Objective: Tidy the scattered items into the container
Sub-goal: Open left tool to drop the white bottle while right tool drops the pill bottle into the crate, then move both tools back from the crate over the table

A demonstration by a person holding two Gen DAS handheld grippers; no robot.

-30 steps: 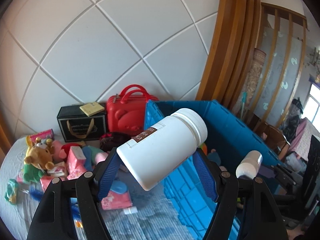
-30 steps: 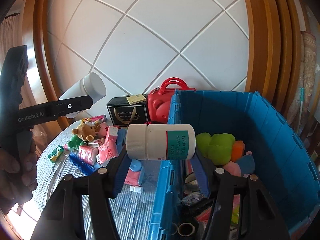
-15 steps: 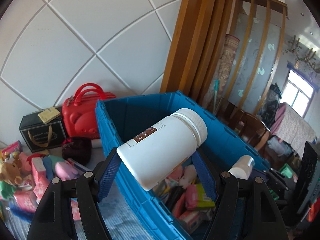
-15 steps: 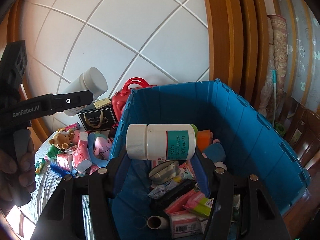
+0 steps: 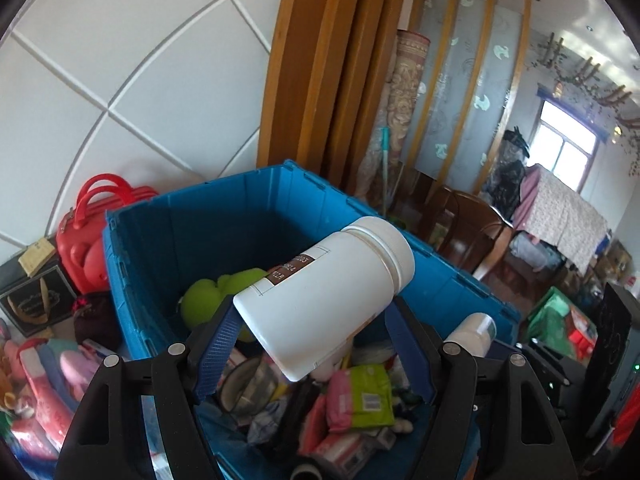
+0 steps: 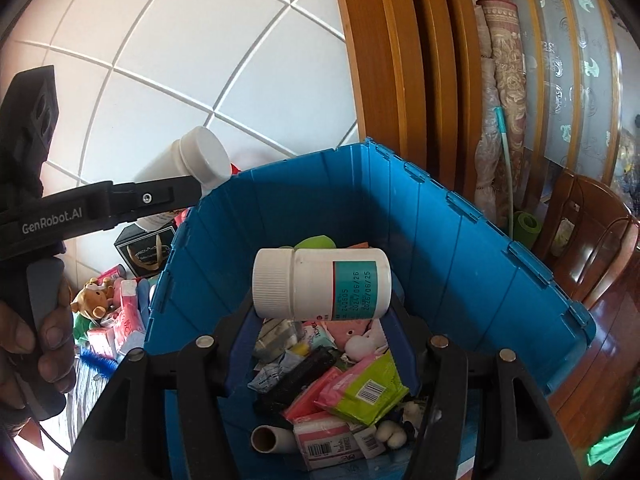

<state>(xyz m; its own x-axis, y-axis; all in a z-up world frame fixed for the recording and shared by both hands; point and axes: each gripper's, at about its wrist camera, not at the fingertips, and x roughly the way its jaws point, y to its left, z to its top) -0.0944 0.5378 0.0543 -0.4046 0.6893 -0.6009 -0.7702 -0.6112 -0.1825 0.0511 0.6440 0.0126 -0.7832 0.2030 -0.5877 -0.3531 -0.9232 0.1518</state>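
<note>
White padded wall panels and dark wooden pillars stand behind the blue crate point(image 6: 472, 248), which serves as the container and already holds a heap of packets, a green plush point(image 5: 208, 296), a cardboard tube point(image 6: 269, 438) and other odds and ends.

A second ago both cameras looked mostly at the clutter on the bench to the left of the crate, with only its near wall in view. Now both look straight down into its open top. So both loads have been carried from the bench to a spot above the crate, and the transport part of this step seems finished.

The left hand-held gripper point(image 5: 312, 344) is clamped on a large white jar point(image 5: 324, 296), its blue pads pressing the jar's sides; the jar lies tilted, lid pointing up and to the right, above the crate's interior. The right hand-held gripper point(image 6: 320, 320) is closed on a smaller white bottle point(image 6: 320, 284) with a teal label, held sideways with its ribbed cap to the left, also above the crate's contents. In the right wrist view, a person's hand point(image 6: 36, 340) grips the left tool's handle, left of the crate.

Releasing looks like the sensible next move, since both things hang inside the crate's rim. Plush toys point(image 6: 94, 300), pink packets point(image 6: 128, 320) and a blue brush point(image 6: 98, 360) still lie on the bench left of the crate, so more trips remain.
</note>
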